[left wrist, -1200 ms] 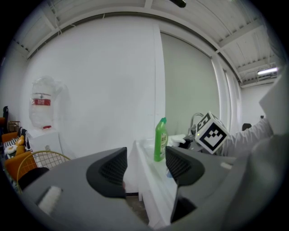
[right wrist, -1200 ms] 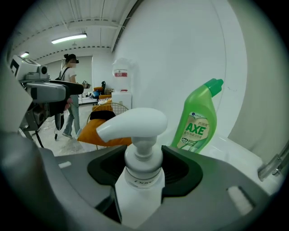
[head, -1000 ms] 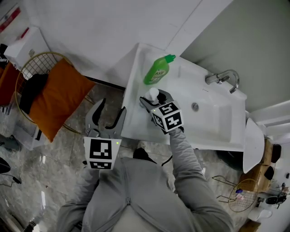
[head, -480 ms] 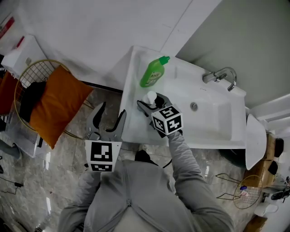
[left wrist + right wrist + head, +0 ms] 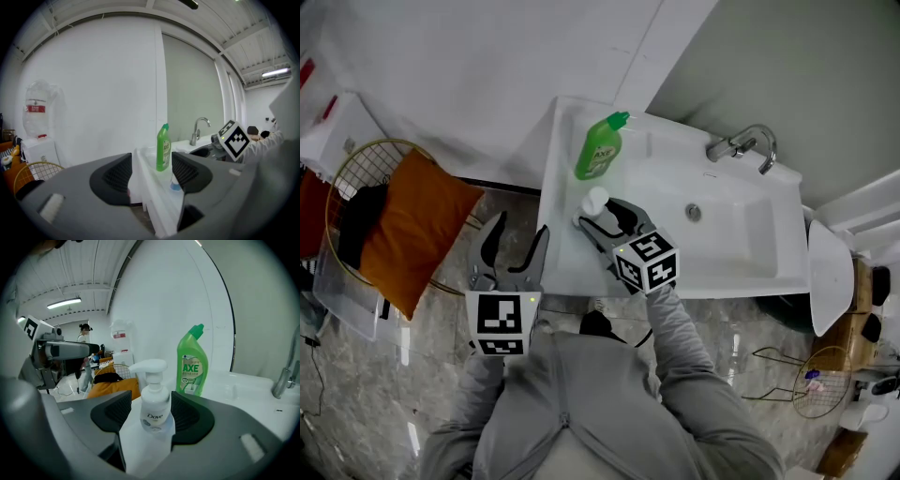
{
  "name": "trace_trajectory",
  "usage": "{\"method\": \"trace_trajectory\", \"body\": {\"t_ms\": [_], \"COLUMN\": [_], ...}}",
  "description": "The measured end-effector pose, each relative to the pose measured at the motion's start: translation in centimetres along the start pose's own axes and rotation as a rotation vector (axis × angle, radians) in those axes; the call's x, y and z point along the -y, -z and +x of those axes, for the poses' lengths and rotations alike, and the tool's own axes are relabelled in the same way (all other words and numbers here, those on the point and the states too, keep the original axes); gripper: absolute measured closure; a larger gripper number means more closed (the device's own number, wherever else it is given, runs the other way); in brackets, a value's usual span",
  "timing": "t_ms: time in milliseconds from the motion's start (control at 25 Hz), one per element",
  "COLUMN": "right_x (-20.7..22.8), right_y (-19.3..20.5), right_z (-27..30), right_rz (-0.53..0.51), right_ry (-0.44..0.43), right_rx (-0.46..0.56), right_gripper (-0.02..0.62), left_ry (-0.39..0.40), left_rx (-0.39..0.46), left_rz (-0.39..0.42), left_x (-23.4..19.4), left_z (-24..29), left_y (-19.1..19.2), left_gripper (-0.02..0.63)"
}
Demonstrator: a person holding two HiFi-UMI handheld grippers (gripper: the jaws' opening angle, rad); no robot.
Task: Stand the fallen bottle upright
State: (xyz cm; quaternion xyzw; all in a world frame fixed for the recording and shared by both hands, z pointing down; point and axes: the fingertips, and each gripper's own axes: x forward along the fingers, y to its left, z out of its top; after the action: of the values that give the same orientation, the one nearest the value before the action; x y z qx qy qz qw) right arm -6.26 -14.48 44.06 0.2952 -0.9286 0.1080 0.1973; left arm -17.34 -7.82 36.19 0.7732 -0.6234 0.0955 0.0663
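"While the pump bottle (image 5: 154, 394) stands upright on the left ledge of the sink (image 5: 562, 178), near the front edge, what is there to fear?"

"Letting go of it. My right gripper (image 5: 151, 414) is closed on its body, a pad on each side just under the pump head. I can't see whether the base sits flat, because the tool's own body hides it. If I release while the base is off the ledge or cocked, I'd expect the bottle to rock and tip over."

"And if it's flat?"

"Then pulling back is the risk. The spout juts out above my pads, so a crooked pull could catch it. That ledge looks slick, and the bottle looks light and top-heavy. It wouldn't take much."

"Where would it go?"

"Maybe over the front edge to the floor (image 5: 356, 394), or sideways into the basin (image 5: 722, 234). The green bottle (image 5: 191, 362) stands close behind it on the same ledge, so a push forward could knock that one too."

"Can your other hand help?"

"Not as it stands. My left gripper (image 5: 151, 173) hangs empty in front of the sink's corner with its jaws apart, well clear of both bottles."
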Motion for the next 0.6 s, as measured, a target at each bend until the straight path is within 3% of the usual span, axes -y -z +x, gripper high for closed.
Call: {"method": "trace_trajectory", "body": {"t_ms": [600], "right_x": [2.9], "right_y": [-4.2], "right_z": [-11.0], "right_rz": [0.086], "right_ry": [0.284], "right_rx": [0.344], "right_gripper": [0.351], "left_ry": [0.018], "left_rx": [0.028], "left_rz": [0.04], "left_x": [0.4], "left_z": [-0.3], "left_y": [-1.3], "left_gripper": [0.304]}}
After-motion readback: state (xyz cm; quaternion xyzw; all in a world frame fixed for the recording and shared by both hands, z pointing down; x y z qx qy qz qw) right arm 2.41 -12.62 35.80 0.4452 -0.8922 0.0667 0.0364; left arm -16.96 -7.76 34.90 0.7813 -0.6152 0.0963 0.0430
